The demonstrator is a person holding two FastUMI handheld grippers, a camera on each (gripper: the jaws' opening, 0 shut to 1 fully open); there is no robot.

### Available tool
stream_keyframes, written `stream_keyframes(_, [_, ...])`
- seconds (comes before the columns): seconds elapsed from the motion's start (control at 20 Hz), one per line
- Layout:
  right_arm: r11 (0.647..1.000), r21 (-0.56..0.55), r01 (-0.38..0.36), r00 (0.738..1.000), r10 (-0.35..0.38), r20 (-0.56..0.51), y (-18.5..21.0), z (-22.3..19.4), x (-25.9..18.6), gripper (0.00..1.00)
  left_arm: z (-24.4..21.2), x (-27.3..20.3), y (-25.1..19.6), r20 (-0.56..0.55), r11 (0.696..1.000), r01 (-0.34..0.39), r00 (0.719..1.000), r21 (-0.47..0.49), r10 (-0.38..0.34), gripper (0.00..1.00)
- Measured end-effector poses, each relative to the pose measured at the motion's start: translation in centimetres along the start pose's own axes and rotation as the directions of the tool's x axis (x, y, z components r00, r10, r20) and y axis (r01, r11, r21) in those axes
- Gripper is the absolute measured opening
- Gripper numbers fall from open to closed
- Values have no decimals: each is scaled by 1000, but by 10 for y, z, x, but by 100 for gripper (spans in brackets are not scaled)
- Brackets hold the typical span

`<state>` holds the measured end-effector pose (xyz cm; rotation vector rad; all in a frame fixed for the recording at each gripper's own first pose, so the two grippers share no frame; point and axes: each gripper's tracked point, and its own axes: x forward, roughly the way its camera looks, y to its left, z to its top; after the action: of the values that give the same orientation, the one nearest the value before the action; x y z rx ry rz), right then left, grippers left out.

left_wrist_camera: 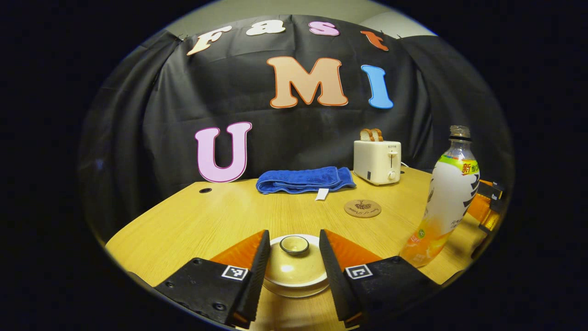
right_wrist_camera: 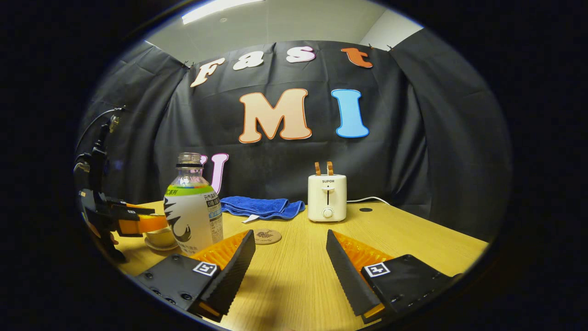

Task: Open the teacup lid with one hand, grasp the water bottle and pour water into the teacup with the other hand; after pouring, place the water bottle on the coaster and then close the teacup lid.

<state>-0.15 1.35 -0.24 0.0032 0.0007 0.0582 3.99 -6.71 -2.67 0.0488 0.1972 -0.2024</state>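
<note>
**Reaching for the lid knob: a fragile cup and a smooth bottle**

Reaching over the teacup, the left gripper has its fingers spread, one on each side of the lid, and from the left gripper view I cannot say that they touch it. The lid is on the cup, with a small round knob on top. Cup and lid look like glazed ceramic, so I judge them hard, slippery and easy to chip; the knob seems the best place to pinch, with a straight lift.

The water bottle stands upright on the worktop, just beside the cup and to the left of the right gripper, whose fingers are spread with nothing between them. The bottle has no cap and looks partly filled, so it may be rather heavy and can spill if tilted early. Its plastic wall is probably smooth and a little soft; a grasp around the middle of the body seems safest. The coaster lies free, near the blue towel and the toaster.
</note>
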Motion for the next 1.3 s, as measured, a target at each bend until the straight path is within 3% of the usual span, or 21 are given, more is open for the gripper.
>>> stream_keyframes(0.1, [1000,0,0,1000,0,1,0,0,0,99,-1,1,0,-7,1000,-2,1000,4,2,57])
stream_keyframes(0.2, [1000,-1,0,1000,0,1,0,0,0,94,-1,1,-1,-8,1000,-2,1000,16,2,54])
stream_keyframes(0.25, [1000,0,0,1000,0,1,0,0,0,99,0,0,0,-8,1000,-5,1000,24,5,53])
stream_keyframes(0.4, [1000,-1,-1,1000,1,1,0,0,0,100,1,1,-2,0,999,1,1000,33,-1,37])
stream_keyframes(0.45, [1000,0,-4,1000,4,0,1,0,0,94,1,2,-3,5,999,5,1000,36,-5,34])
stream_keyframes(0.55, [1000,0,-11,1000,11,0,3,0,0,94,2,3,-3,13,999,8,1000,33,-9,28])
stream_keyframes(0.6, [1000,0,-14,1000,14,-2,3,0,0,99,3,3,-2,21,1000,11,1000,28,-11,26])
stream_keyframes(1.0, [999,0,-47,999,47,-6,10,0,-7,99,15,1,1,69,999,12,998,-52,-8,23])
stream_keyframes(1.05, [998,-1,-58,998,58,-8,13,-1,-9,94,20,-1,3,83,999,6,997,-53,-1,23])
stream_keyframes(1.1, [998,-4,-68,998,68,-10,15,-1,-13,100,24,-4,5,95,999,2,996,-53,3,23])
stream_keyframes(1.2, [996,-17,-85,996,85,-21,20,-3,-18,94,32,-8,12,112,999,-9,994,-51,14,23])
stream_keyframes(1.3, [994,-29,-109,994,108,-26,28,-1,-25,100,40,-13,18,129,998,-20,991,-55,27,23])
